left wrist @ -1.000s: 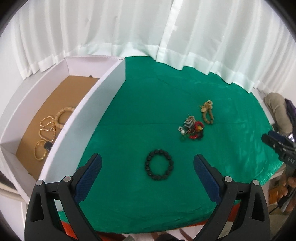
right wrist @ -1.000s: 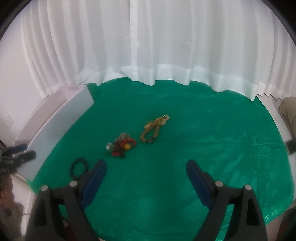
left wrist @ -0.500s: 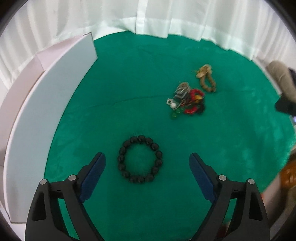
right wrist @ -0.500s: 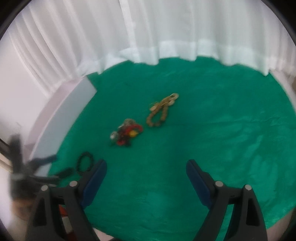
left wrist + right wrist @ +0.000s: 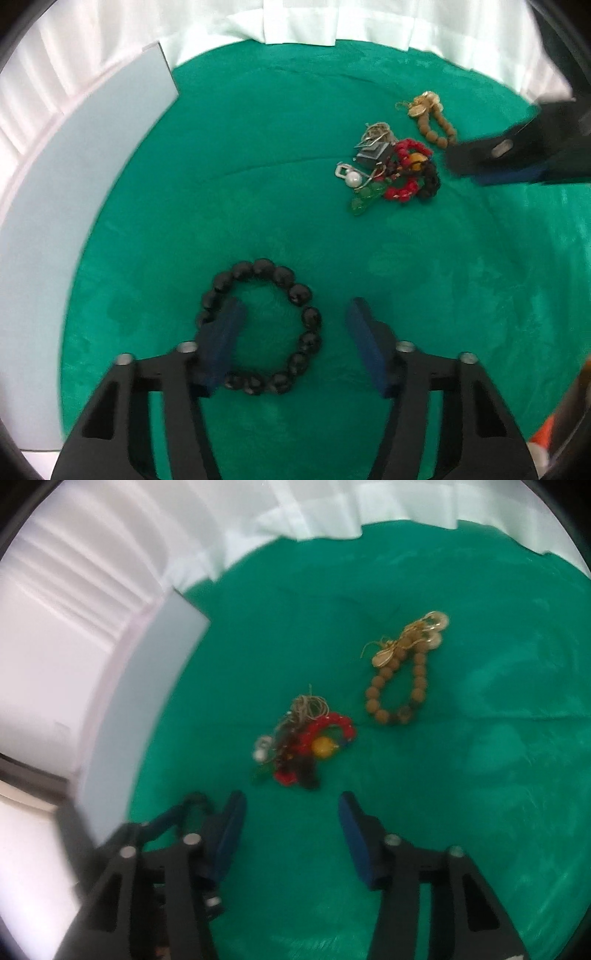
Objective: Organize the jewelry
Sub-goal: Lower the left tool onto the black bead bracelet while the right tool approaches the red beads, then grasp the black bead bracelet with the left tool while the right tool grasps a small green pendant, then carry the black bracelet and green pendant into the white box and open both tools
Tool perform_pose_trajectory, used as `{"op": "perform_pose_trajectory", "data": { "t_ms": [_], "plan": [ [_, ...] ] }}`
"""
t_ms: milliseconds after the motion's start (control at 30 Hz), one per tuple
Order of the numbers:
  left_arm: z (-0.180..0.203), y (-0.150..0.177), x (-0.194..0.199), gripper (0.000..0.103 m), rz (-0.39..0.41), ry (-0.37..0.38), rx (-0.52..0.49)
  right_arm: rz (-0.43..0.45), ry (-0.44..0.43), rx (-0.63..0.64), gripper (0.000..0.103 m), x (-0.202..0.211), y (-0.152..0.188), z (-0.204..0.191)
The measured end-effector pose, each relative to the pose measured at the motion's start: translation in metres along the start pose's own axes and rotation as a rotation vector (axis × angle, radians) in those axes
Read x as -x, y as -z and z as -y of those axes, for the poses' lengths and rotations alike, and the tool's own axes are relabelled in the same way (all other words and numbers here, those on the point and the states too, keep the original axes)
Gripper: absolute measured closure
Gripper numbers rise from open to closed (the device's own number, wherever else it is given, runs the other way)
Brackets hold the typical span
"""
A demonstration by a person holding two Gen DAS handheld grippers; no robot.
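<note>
A black bead bracelet (image 5: 291,291) lies flat on the green cloth. My left gripper (image 5: 293,326) is open and low over it; its left finger stands inside the ring and the right finger outside, so the bracelet's right side lies between them. A tangled pile of red, green and metal jewelry (image 5: 391,170) (image 5: 306,744) lies further off. A brown bead bracelet with gold coins (image 5: 432,118) (image 5: 402,675) lies beyond it. My right gripper (image 5: 291,812) is open just short of the tangled pile; it shows blurred in the left wrist view (image 5: 517,155).
The white wall of the jewelry box (image 5: 74,206) (image 5: 144,709) runs along the left of the green cloth (image 5: 258,147). White curtains (image 5: 295,18) hang behind the table. The left gripper (image 5: 192,823) shows at the lower left of the right wrist view.
My left gripper has dropped and moved forward onto the black bracelet, its fingers narrowing. My right gripper has moved forward and down toward the tangled pile, also narrowing.
</note>
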State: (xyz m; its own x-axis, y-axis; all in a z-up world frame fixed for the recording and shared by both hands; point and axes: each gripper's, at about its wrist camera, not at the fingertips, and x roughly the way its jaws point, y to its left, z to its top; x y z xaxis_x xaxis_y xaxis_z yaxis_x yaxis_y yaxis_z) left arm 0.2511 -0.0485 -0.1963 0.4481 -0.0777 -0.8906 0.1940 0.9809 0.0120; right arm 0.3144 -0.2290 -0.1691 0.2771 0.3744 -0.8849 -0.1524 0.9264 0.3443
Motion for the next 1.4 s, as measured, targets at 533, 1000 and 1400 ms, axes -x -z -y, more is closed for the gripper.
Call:
{"op": "perform_pose_trajectory", "data": {
  "t_ms": [533,1000,1400],
  "plan": [
    [-0.047,-0.014,0.029,0.094,0.012,0.208,0.134,0.066,-0.012,0.058,0.091,0.018,-0.001,-0.018],
    [-0.076,-0.019,0.097,0.094,0.127,0.286,0.266,0.174,-0.053,0.151,0.091,0.088,0.014,-0.041],
    [-0.078,-0.012,0.135,0.094,0.181,0.201,0.241,0.164,-0.085,0.243,0.091,0.097,0.020,-0.081]
  ]
}}
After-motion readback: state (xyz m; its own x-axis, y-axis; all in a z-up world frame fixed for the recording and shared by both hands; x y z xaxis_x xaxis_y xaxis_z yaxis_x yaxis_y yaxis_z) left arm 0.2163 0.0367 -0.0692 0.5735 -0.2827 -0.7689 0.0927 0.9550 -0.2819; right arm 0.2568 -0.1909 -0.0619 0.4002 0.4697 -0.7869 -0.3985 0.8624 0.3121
